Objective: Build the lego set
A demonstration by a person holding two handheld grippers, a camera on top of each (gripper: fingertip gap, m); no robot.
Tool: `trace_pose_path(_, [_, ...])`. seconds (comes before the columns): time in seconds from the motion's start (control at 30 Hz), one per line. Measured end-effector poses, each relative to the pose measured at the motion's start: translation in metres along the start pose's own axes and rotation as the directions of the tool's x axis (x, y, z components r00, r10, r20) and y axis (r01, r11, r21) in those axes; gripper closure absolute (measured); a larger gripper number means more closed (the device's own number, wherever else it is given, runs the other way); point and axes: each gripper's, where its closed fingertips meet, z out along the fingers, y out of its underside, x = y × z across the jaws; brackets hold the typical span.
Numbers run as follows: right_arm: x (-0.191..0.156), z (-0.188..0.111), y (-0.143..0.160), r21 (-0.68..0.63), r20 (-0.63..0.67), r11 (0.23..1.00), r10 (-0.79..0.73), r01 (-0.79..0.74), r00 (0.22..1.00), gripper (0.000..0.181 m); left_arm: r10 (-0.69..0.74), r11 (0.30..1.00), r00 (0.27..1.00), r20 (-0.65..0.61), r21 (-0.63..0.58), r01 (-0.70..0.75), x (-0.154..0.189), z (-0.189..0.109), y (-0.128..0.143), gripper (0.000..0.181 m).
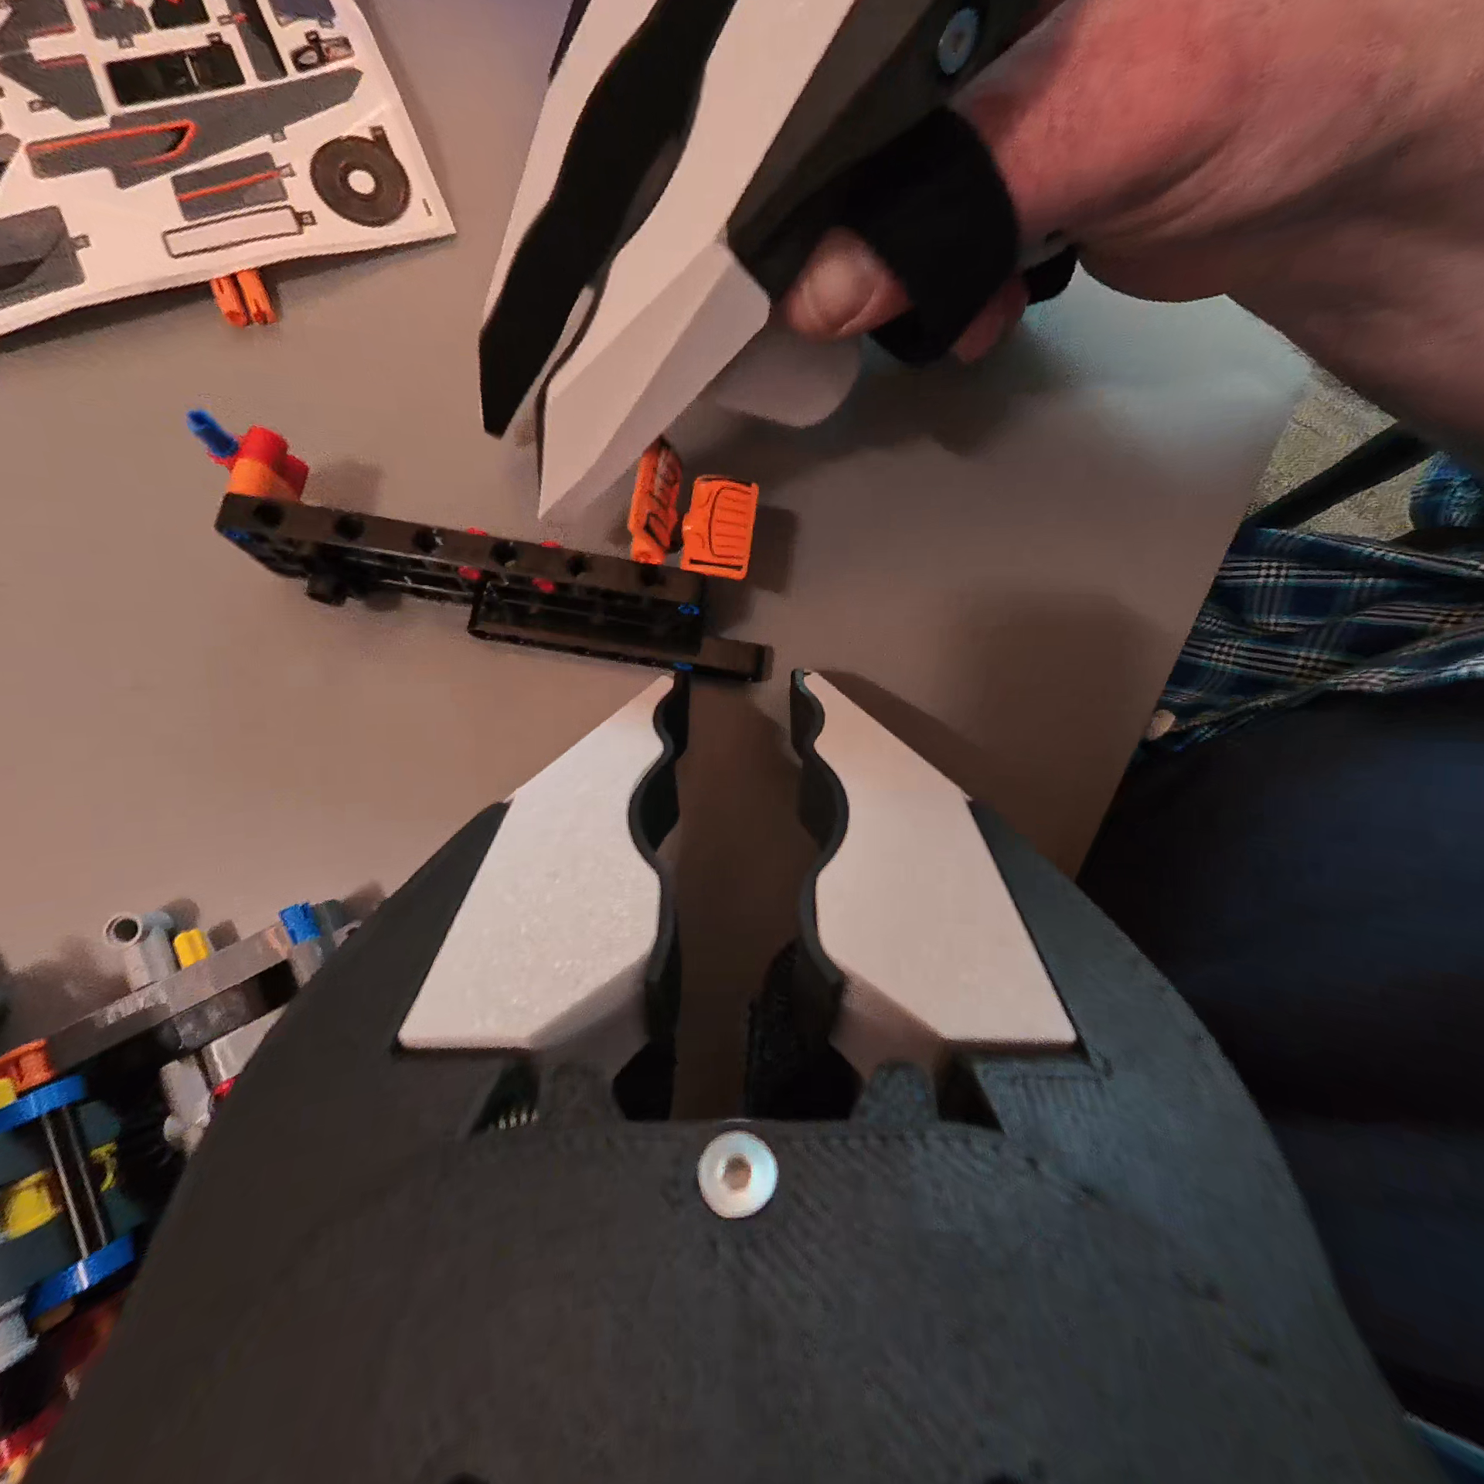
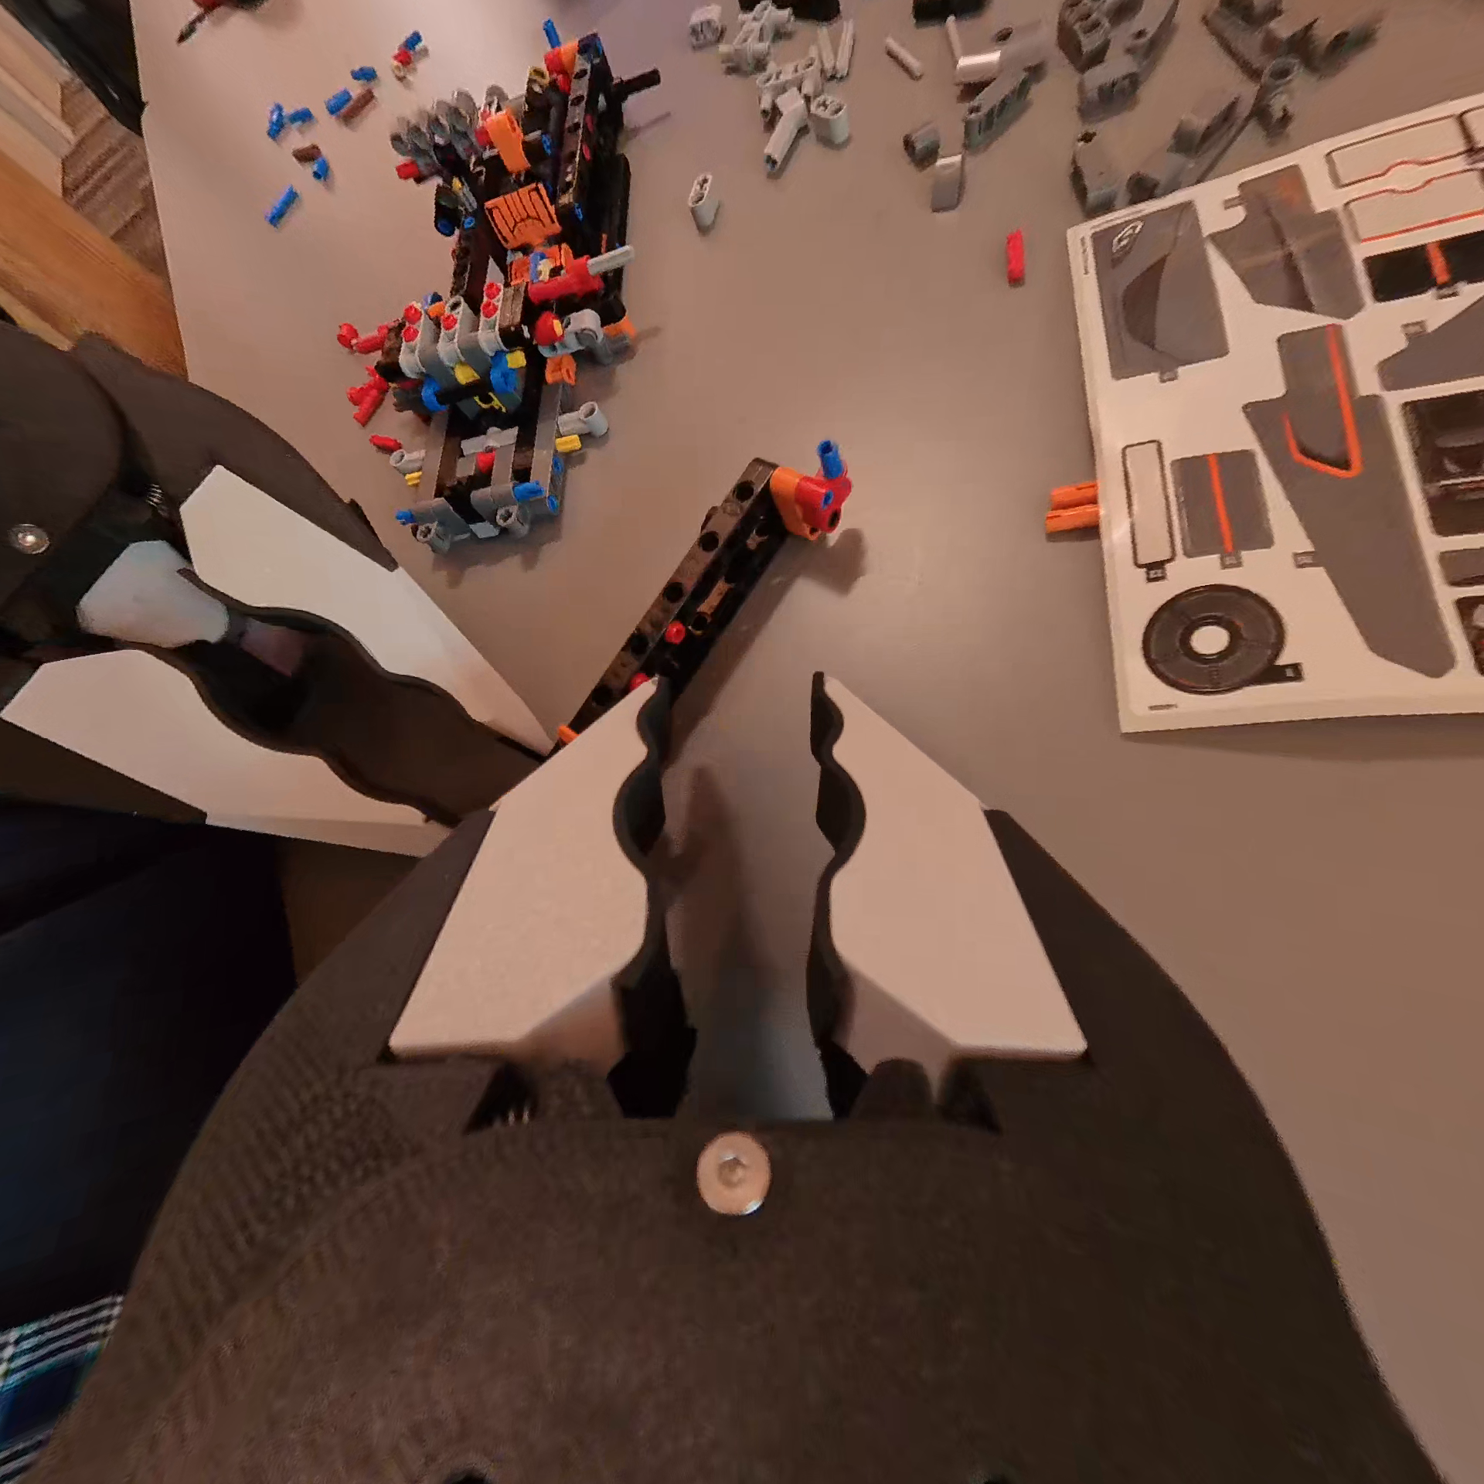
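Note:
A long black beam assembly [image 1: 458,562] lies flat on the grey table [image 1: 161,763], with an orange, red and blue connector [image 1: 257,466] at its far end. It also shows in the right wrist view [image 2: 699,586], where the connector [image 2: 811,490] is at its far end. Two orange pieces [image 1: 715,526] lie by the beam's near end. My left gripper [image 1: 739,682] is open and empty, its tips just short of the beam's near end. My right gripper [image 2: 737,686] is open and empty, hovering over the same end. Each gripper shows in the other's view: the right [image 1: 522,466], the left [image 2: 538,743].
A larger multicoloured chassis build [image 2: 514,321] stands at the left, also in the left wrist view [image 1: 80,1084]. A sticker sheet [image 2: 1285,401] lies at the right with two orange pins [image 2: 1072,506] beside it. Grey parts [image 2: 1044,80] and blue pins [image 2: 321,120] are scattered at the back. My right gripper's tips are some 5 cm from the connector [image 2: 811,490]. Look for it in the left wrist view [image 1: 259,444] too.

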Motion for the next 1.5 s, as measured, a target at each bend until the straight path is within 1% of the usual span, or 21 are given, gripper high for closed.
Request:
trace_pose_path(0.03, [0.000,-0.003,-0.002,0.009,-0.005,1.000,-0.001,0.001,1.000,0.148,-0.004,1.000,1.000,0.000,0.005,0.004,-0.001,-0.002,0.000,0.156])
trace_pose_path(0.13, [-0.005,-0.010,-0.004,0.020,0.004,1.000,-0.005,0.005,1.000,0.146,-0.009,0.999,1.000,-0.011,0.041,0.009,0.000,-0.010,-0.002,0.155])
trace_pose_path(0.27, [-0.018,-0.008,-0.008,0.022,0.035,1.000,-0.011,0.011,0.999,0.143,-0.022,0.998,1.000,0.015,0.063,0.021,-0.008,-0.019,-0.001,0.155])
trace_pose_path(0.43, [-0.033,-0.016,-0.034,0.120,0.060,0.991,-0.063,0.055,0.996,0.146,-0.025,0.986,0.992,0.126,0.167,0.004,-0.028,-0.045,-0.020,0.159])
trace_pose_path(0.5, [-0.043,-0.023,-0.048,0.184,0.102,0.981,-0.086,0.066,0.991,0.148,-0.042,0.975,0.991,0.126,0.221,0.014,-0.032,-0.056,-0.032,0.156])
trace_pose_path(0.6, [-0.070,-0.033,-0.071,0.273,0.237,0.960,-0.130,0.063,0.963,0.142,-0.036,0.958,0.994,0.102,0.287,0.006,-0.034,-0.067,-0.050,0.147])
trace_pose_path(0.67, [-0.086,-0.034,-0.078,0.289,0.323,0.955,-0.167,0.071,0.931,0.122,-0.010,0.934,1.000,0.003,0.358,0.008,-0.024,-0.076,-0.067,0.125])
trace_pose_path(0.7, [-0.084,-0.032,-0.082,0.297,0.305,0.951,-0.175,0.081,0.936,0.123,-0.015,0.920,0.999,-0.044,0.392,0.032,-0.020,-0.081,-0.075,0.117])
trace_pose_path(0.73, [-0.084,-0.035,-0.087,0.334,0.301,0.939,-0.193,0.087,0.934,0.129,-0.019,0.905,0.995,-0.096,0.421,0.058,-0.017,-0.085,-0.082,0.109])
trace_pose_path(0.8, [-0.093,-0.045,-0.095,0.379,0.373,0.923,-0.215,0.064,0.903,0.131,-0.032,0.874,0.977,-0.211,0.468,0.130,-0.010,-0.096,-0.094,0.106])
trace_pose_path(0.9, [-0.107,-0.046,-0.099,0.392,0.418,0.917,-0.248,0.073,0.874,0.120,-0.039,0.836,0.936,-0.349,0.502,0.222,-0.006,-0.106,-0.107,0.106])
trace_pose_path(0.97, [-0.111,-0.048,-0.103,0.405,0.427,0.911,-0.263,0.077,0.865,0.129,-0.015,0.822,0.903,-0.429,0.509,0.256,0.002,-0.109,-0.113,0.108])
trace_pose_path(1.07, [-0.117,-0.042,-0.104,0.404,0.384,0.902,-0.319,0.153,0.867,0.146,0.031,0.829,0.854,-0.519,0.490,0.268,0.022,-0.106,-0.117,0.111])
trace_pose_path(1.1, [-0.118,-0.038,-0.106,0.401,0.367,0.901,-0.323,0.164,0.873,0.154,0.048,0.827,0.844,-0.535,0.495,0.267,0.028,-0.105,-0.119,0.115])
trace_pose_path(1.13, [-0.120,-0.037,-0.106,0.400,0.359,0.899,-0.334,0.180,0.872,0.153,0.061,0.827,0.846,-0.530,0.502,0.255,0.032,-0.103,-0.121,0.113])
trace_pose_path(1.17, [-0.123,-0.040,-0.109,0.416,0.371,0.892,-0.344,0.177,0.863,0.155,0.086,0.803,0.856,-0.510,0.544,0.244,0.032,-0.106,-0.124,0.119])
trace_pose_path(1.2, [-0.125,-0.043,-0.111,0.424,0.381,0.890,-0.345,0.170,0.857,0.157,0.126,0.774,0.841,-0.526,0.583,0.249,0.035,-0.114,-0.128,0.122])
trace_pose_path(1.27, [-0.127,-0.046,-0.113,0.435,0.361,0.879,-0.370,0.197,0.856,0.156,0.144,0.747,0.791,-0.594,0.589,0.306,0.040,-0.125,-0.133,0.115])
trace_pose_path(1.33, [-0.129,-0.048,-0.114,0.431,0.371,0.879,-0.379,0.205,0.848,0.156,0.172,0.728,0.787,-0.593,0.614,0.305,0.044,-0.130,-0.134,0.108])
trace_pose_path(1.4, [-0.133,-0.050,-0.117,0.441,0.392,0.877,-0.380,0.191,0.838,0.156,0.199,0.672,0.779,-0.594,0.662,0.333,0.047,-0.139,-0.140,0.098])
trace_pose_path(1.5, [-0.135,-0.049,-0.121,0.449,0.389,0.873,-0.383,0.191,0.838,0.155,0.216,0.605,0.753,-0.621,0.691,0.396,0.046,-0.152,-0.145,0.088])
